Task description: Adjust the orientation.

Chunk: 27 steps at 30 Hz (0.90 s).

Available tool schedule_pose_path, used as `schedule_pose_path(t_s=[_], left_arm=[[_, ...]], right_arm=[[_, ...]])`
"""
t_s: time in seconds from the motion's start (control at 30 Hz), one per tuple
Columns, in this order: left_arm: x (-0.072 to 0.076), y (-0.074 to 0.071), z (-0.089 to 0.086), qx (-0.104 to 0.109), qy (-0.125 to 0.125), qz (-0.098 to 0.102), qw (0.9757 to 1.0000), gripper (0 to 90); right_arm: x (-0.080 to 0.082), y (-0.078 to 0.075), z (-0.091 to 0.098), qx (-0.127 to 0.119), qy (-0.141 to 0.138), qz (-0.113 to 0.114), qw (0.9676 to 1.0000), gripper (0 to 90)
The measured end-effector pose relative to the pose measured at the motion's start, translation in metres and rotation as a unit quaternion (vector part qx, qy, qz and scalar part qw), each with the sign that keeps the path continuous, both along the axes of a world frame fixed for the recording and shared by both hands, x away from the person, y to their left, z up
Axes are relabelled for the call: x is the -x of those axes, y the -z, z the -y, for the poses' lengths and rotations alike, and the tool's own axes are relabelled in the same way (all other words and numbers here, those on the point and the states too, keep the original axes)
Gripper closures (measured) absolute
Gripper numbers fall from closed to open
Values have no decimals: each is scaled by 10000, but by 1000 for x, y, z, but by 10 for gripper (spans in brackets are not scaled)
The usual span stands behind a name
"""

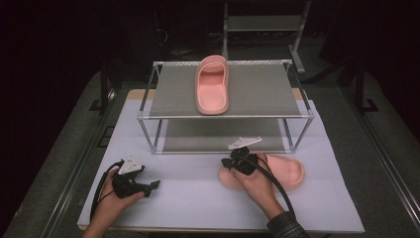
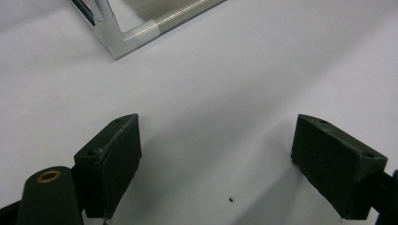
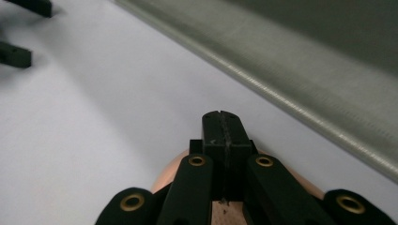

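Inventory, L to R, high view:

1. L gripper (image 1: 154, 185) – in person's L hand (image 1: 116, 201), low on white tabletop (image 1: 198, 208), near front-left edge. Jaws apart, nothing btwn them; in left gripper view both black pads (image 2: 115, 161) stand wide over bare white surface, w/ rack corner joint (image 2: 124, 37) farther off at top left. Well apart from either slipper.

2. Two-tier rack (image 1: 225, 117) – metal frame, grey shelves, centre of table. One pink slipper on top shelf (image 1: 212, 85), toe pointing away from person.

3. R gripper (image 1: 229, 163) – in person's R hand (image 1: 255, 183), just in front of rack's lower shelf edge. Jaws together, pressed flat against each other per right gripper view (image 3: 224, 123); nothing clamped btwn tips.

4. Second pink slipper (image 1: 285, 171) – lying on tabletop, front-right of rack, long axis across table. R gripper sits over its left end; hand covers that part. Right gripper view: pink edge (image 3: 171, 171) directly beneath jaw linkage, tips reaching past it over white surface. Contact w/ slipper: cannot tell.
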<state>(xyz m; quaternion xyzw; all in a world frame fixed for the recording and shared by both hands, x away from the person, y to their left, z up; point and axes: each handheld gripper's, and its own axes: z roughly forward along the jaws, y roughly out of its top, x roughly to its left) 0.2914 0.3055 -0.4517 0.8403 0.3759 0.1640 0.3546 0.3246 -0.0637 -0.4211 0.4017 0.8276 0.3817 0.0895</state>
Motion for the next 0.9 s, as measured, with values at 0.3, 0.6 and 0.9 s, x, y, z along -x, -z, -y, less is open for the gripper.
schedule_pose_path(t_s=[0.3, 0.6, 0.9], left_arm=[[0, 0, 0, -3, 0, 0, 10000, 154], [0, 0, 0, -9, 2, -3, 10000, 154], [0, 0, 0, -5, 0, -2, 10000, 154]], right_arm=[[35, 1, 14, -113, -521, -55, 9986, 900], [64, -1, 30, -249, -794, 15, 9965, 900], [58, -32, 72, -690, -339, 591, 9953, 900]])
